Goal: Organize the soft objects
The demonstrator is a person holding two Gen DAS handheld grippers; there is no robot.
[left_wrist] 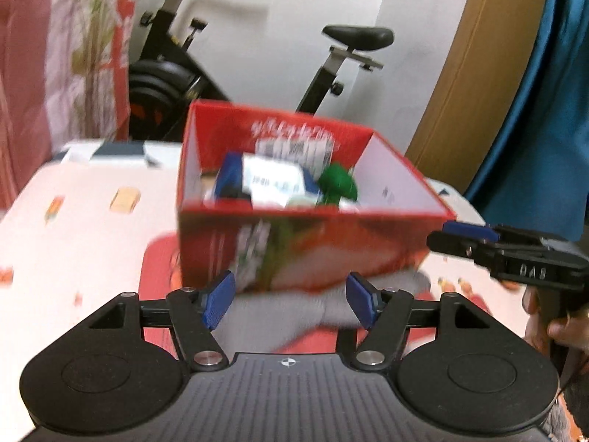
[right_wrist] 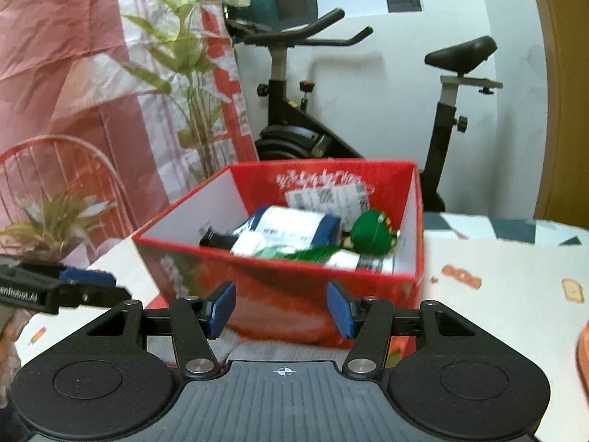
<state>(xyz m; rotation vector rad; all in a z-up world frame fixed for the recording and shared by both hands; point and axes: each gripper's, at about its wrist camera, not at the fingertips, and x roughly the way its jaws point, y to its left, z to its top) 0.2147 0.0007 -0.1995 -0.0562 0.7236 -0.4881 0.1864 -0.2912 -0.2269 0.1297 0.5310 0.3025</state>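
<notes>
I read "DAS" on the side of the right gripper (left_wrist: 522, 258), and "enRobot.AI", cut off at the frame edge, on the left gripper (right_wrist: 55, 287). The white script and labels in the red box (right_wrist: 331, 180) are too blurred for me to read.
</notes>
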